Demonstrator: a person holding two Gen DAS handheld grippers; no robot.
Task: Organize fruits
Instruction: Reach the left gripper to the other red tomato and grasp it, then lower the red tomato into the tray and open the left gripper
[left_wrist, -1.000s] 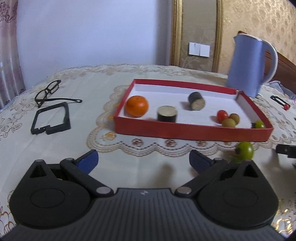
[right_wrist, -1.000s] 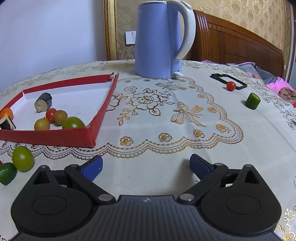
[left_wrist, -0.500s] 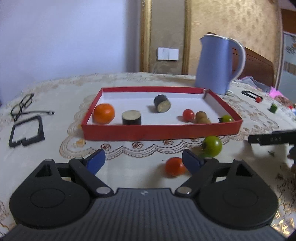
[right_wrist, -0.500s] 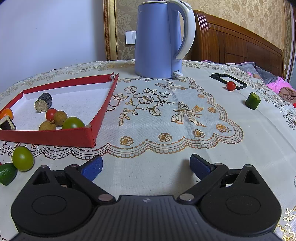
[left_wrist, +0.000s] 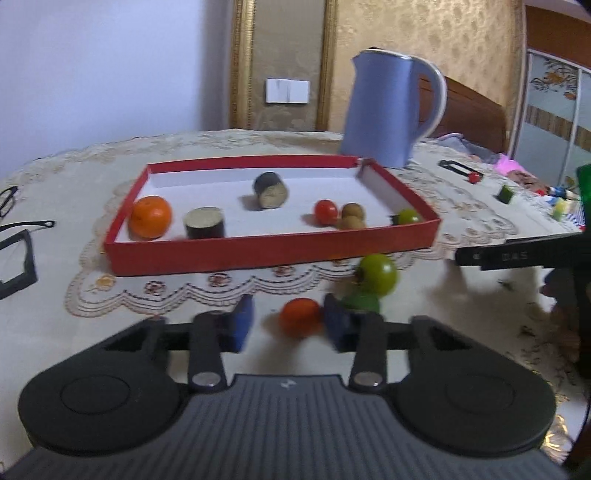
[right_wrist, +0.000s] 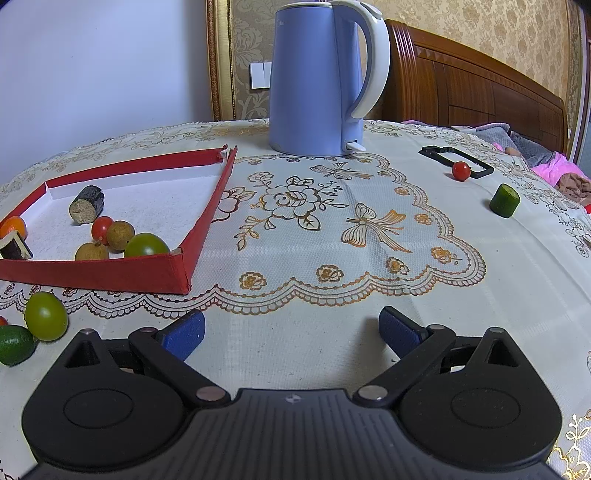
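Observation:
A red tray (left_wrist: 258, 253) holds an orange (left_wrist: 151, 216), two dark cylinders, a red tomato (left_wrist: 325, 211), two brown longans and a green fruit. In front of it on the cloth lie a green tomato (left_wrist: 378, 274), a lime (left_wrist: 360, 301) and an orange-red tomato (left_wrist: 300, 322). My left gripper (left_wrist: 289, 325) is partly closed around the orange-red tomato, which sits between the blue pads with a gap on its left side. My right gripper (right_wrist: 291, 332) is open and empty over bare cloth; the tray (right_wrist: 199, 225) is to its left.
A blue kettle (right_wrist: 317, 81) stands behind the tray. A small red tomato (right_wrist: 461, 171) on a black frame and a green cucumber piece (right_wrist: 504, 199) lie far right. Glasses (left_wrist: 14, 214) and a black frame lie at left. The right gripper's black body (left_wrist: 517, 254) reaches in from the right.
My left gripper swung right and forward, and its jaws narrowed around the orange-red tomato. The right gripper stayed still.

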